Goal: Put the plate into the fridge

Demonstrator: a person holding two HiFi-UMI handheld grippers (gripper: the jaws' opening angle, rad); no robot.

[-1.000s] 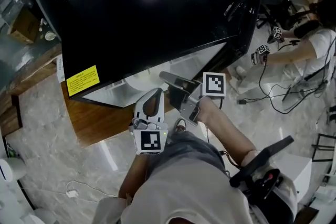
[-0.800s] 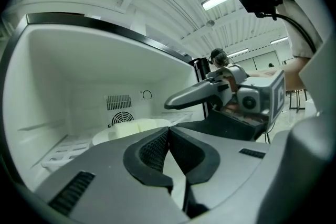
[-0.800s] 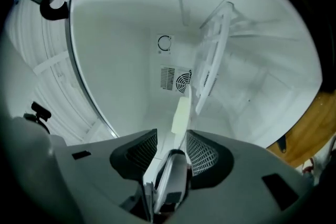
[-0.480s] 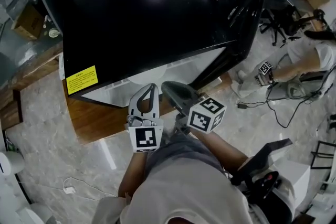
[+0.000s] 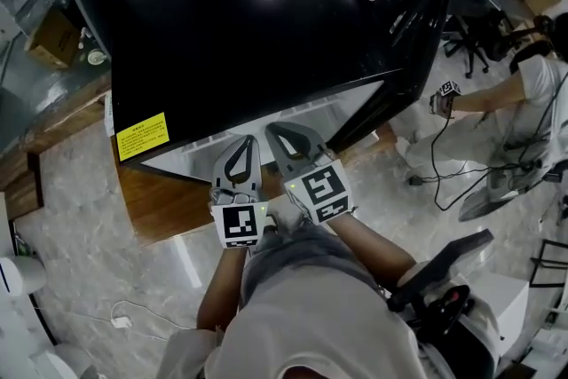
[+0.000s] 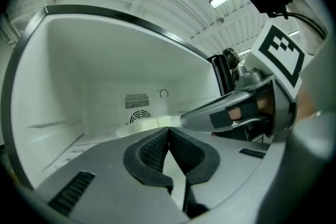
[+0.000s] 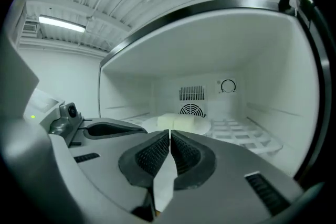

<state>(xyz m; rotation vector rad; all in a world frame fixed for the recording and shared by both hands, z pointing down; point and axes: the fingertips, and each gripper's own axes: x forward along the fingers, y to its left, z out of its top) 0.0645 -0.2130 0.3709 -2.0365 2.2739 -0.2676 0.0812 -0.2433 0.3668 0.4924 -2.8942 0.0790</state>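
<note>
A pale plate [image 7: 185, 124] with two pale blocks on it lies on the wire shelf [image 7: 247, 135] deep inside the open fridge [image 5: 248, 22]. It also shows low in the left gripper view as the plate [image 6: 137, 127]. My left gripper [image 6: 169, 131] is shut and empty, held outside the fridge mouth and pointing in. My right gripper [image 7: 169, 135] is right beside it; its jaws are closing the last bit and the pads meet with nothing between them. In the head view the left gripper [image 5: 240, 153] and right gripper [image 5: 284, 138] sit side by side under the fridge's front edge.
The black fridge door [image 5: 410, 18] stands open to the right. The fridge rests on a wooden base [image 5: 164, 209] on a marble floor. A seated person [image 5: 497, 115] with cables is at the right. A dial [image 7: 228, 86] and a fan grille [image 7: 192, 109] mark the back wall.
My right gripper has swung left and drawn in next to the left gripper, its marker cube now turned upward. The left gripper has shifted slightly toward the fridge.
</note>
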